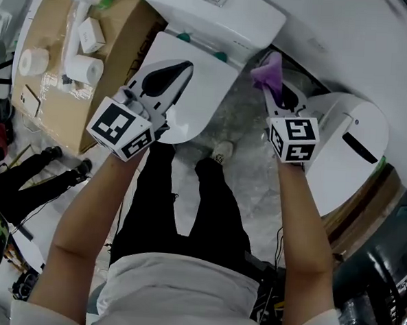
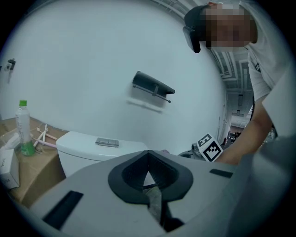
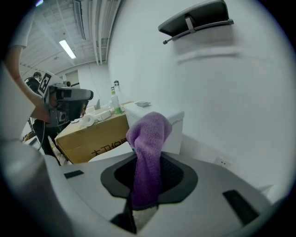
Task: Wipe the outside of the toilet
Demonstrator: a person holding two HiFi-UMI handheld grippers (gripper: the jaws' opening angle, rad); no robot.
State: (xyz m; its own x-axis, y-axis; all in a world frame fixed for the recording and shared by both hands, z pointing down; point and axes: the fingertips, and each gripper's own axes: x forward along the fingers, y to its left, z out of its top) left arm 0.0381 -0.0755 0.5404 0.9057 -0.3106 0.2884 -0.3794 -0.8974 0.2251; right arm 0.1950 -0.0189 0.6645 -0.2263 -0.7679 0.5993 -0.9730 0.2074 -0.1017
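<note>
The white toilet has its tank at the top and its closed lid below. My left gripper hangs over the lid, shut with nothing between its fingers; in the left gripper view its tips meet in front of the tank. To the right of the toilet, my right gripper is shut on a purple cloth. The cloth stands up out of the jaws and hides the tips, with the tank beyond it.
A cardboard box left of the toilet carries paper rolls, a small carton and a green-capped bottle. A white lidded bin stands at the right. A dark paper holder hangs on the wall. The person's legs stand before the bowl.
</note>
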